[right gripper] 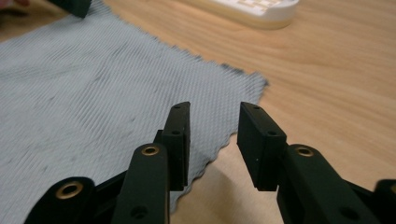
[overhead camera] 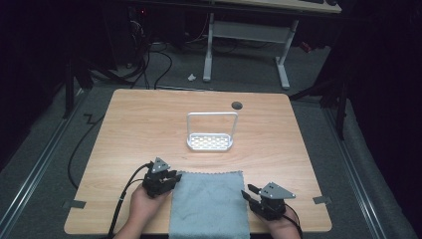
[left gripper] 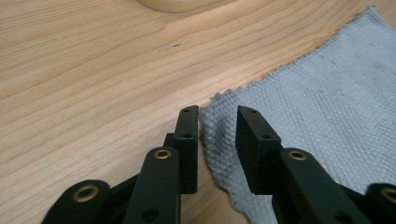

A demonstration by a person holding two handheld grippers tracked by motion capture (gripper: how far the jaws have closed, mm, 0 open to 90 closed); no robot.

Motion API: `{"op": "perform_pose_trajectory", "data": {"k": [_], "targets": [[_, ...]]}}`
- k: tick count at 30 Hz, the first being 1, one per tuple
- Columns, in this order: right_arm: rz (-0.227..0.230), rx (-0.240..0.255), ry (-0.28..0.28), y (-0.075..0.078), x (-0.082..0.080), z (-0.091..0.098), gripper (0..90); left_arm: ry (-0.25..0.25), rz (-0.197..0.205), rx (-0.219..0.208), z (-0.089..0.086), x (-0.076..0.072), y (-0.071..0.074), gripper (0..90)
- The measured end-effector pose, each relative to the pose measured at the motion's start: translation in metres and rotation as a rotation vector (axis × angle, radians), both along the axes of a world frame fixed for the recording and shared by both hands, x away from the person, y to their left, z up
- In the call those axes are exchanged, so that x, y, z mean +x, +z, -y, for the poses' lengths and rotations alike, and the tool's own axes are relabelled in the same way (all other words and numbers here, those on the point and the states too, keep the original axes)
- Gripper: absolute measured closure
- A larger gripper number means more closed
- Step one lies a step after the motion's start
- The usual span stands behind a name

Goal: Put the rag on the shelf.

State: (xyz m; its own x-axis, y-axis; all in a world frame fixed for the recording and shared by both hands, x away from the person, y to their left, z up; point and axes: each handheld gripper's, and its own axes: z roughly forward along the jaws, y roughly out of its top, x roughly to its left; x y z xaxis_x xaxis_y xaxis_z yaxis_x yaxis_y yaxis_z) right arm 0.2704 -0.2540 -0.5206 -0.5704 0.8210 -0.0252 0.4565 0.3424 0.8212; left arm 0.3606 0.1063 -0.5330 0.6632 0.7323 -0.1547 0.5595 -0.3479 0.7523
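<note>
I hold both grippers at the grey cloth (overhead camera: 209, 204): left gripper (left gripper: 217, 140) and right gripper (right gripper: 212, 140) fingers spread, straddling its far corners. Next: pinch both corners.

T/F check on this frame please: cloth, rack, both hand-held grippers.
1. The grey cloth lies flat at the table's near edge. True.
2. The left hand-held gripper is clamped on the cloth. False: its jaws stand apart, with the cloth's corner between them.
3. The white rack stands on the cloth. False: it stands on bare wood beyond the cloth.
4. The right hand-held gripper is open at the cloth's right edge. True.
5. The table is wooden. True.
</note>
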Motion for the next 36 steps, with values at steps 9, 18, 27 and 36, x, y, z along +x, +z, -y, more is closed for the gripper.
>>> {"op": "perform_pose_trajectory", "data": {"k": [9,18,27,36], "targets": [[-0.031,-0.036,-0.098,0.010,0.058,-0.013,61.4,-0.008,0.018,0.002,0.003,-0.003,-0.002,81.5],[-0.092,-0.054,-0.113,-0.004,0.071,-0.014,62.0,-0.006,0.019,0.006,0.003,-0.003,-0.002,85.4],[-0.118,-0.060,-0.085,-0.010,0.073,-0.017,71.6,-0.005,0.020,0.009,0.003,-0.004,-0.002,86.0],[-0.104,-0.062,-0.059,-0.008,0.068,-0.024,89.0,0.003,0.020,0.002,0.002,-0.004,-0.001,87.7]]}}
